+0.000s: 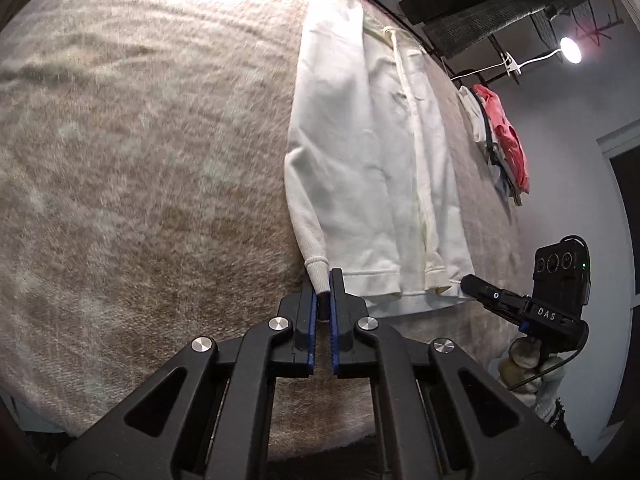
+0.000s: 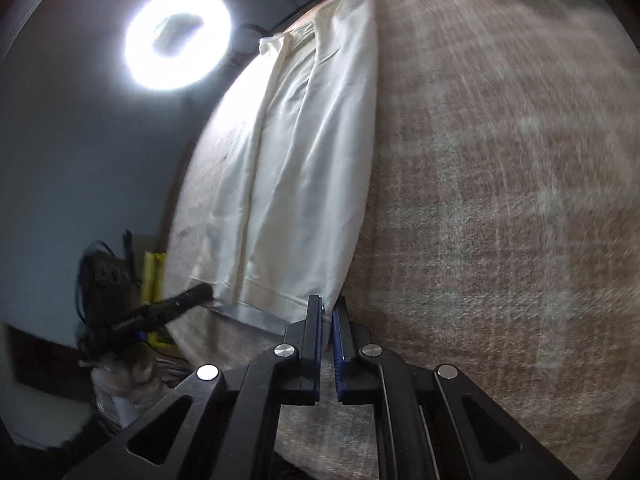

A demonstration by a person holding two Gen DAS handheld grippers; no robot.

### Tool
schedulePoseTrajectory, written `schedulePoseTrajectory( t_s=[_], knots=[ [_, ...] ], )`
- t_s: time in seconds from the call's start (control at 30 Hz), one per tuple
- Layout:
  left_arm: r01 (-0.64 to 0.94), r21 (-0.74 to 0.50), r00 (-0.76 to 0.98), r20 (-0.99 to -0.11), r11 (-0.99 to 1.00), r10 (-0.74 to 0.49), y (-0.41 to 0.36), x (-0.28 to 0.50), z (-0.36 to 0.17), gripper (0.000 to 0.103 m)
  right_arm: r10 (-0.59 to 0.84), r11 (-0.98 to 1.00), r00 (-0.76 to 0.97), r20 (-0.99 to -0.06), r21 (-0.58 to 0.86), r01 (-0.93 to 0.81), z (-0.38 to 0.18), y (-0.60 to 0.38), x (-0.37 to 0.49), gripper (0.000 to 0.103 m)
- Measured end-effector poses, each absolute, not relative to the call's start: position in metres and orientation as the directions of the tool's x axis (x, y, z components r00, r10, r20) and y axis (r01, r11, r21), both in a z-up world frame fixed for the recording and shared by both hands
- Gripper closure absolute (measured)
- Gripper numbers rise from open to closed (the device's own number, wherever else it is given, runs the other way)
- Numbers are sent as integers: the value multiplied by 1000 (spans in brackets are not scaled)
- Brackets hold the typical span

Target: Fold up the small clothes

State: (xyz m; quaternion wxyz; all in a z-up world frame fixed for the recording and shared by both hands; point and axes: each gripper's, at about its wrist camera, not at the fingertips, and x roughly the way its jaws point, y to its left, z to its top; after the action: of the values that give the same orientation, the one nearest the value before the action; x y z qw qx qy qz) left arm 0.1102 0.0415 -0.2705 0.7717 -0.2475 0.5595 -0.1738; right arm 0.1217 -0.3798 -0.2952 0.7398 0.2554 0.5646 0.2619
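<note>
A white hooded sweatshirt (image 1: 360,160) lies flat on a beige blanket (image 1: 140,160), hood end far from me. My left gripper (image 1: 323,280) is shut on the ribbed cuff (image 1: 318,274) of its near sleeve. In the left wrist view my right gripper (image 1: 466,282) has its tip at the hem's other corner. In the right wrist view, the right gripper (image 2: 327,306) is shut on the near corner of the sweatshirt (image 2: 296,180), with cloth pinched between the blue pads. Further left, the left gripper (image 2: 206,291) meets the opposite hem corner.
A pile of clothes with a red piece (image 1: 504,140) on top sits at the blanket's far right edge. A gloved hand (image 1: 532,364) holds the right gripper. A small lamp (image 1: 570,50) and a ring light (image 2: 178,38) shine nearby. The blanket (image 2: 500,200) stretches wide beside the sweatshirt.
</note>
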Motion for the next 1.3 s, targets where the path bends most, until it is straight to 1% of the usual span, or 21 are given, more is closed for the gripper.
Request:
schedulePoseTrajectory(
  t_s=[0.27, 0.4, 0.57, 0.73, 0.9, 1.07, 1.13, 1.17, 1.2, 1.23, 1.3],
  knots=[
    [42, -585, 344, -753, 810, -561, 34, 134, -240, 100, 742, 657, 270, -614, 745, -112, -267, -396, 142, 101],
    [50, -586, 366, -742, 809, -561, 32, 159, -226, 100, 740, 655, 298, -603, 747, -116, -256, -398, 159, 101],
    [49, -565, 392, -748, 824, -536, 32, 194, -220, 100, 712, 681, 330, -620, 724, -111, -250, -394, 191, 101],
    [14, -551, 385, -767, 834, -513, 30, 224, -233, 100, 681, 711, 337, -650, 697, -92, -252, -387, 224, 101],
    [-17, -552, 369, -779, 834, -507, 30, 239, -250, 100, 650, 742, 321, -689, 666, -73, -257, -379, 242, 101],
    [5, -541, 394, -772, 841, -498, 28, 245, -247, 100, 633, 755, 315, -707, 654, -52, -263, -377, 254, 101],
    [16, -521, 402, -779, 854, -482, 26, 248, -243, 89, 629, 760, 318, -710, 647, -58, -263, -377, 256, 95],
    [15, -511, 409, -781, 859, -471, 26, 248, -240, 70, 622, 767, 320, -715, 638, -64, -261, -377, 256, 89],
    [15, -512, 426, -774, 859, -469, 28, 247, -237, 54, 619, 771, 321, -717, 633, -72, -260, -377, 257, 82],
    [15, -518, 443, -763, 855, -470, 31, 246, -233, 51, 616, 774, 327, -717, 628, -82, -258, -378, 256, 70],
    [31, -512, 460, -755, 859, -467, 35, 241, -225, 51, 611, 780, 347, -711, 615, -114, -250, -382, 251, 69]
  ],
)
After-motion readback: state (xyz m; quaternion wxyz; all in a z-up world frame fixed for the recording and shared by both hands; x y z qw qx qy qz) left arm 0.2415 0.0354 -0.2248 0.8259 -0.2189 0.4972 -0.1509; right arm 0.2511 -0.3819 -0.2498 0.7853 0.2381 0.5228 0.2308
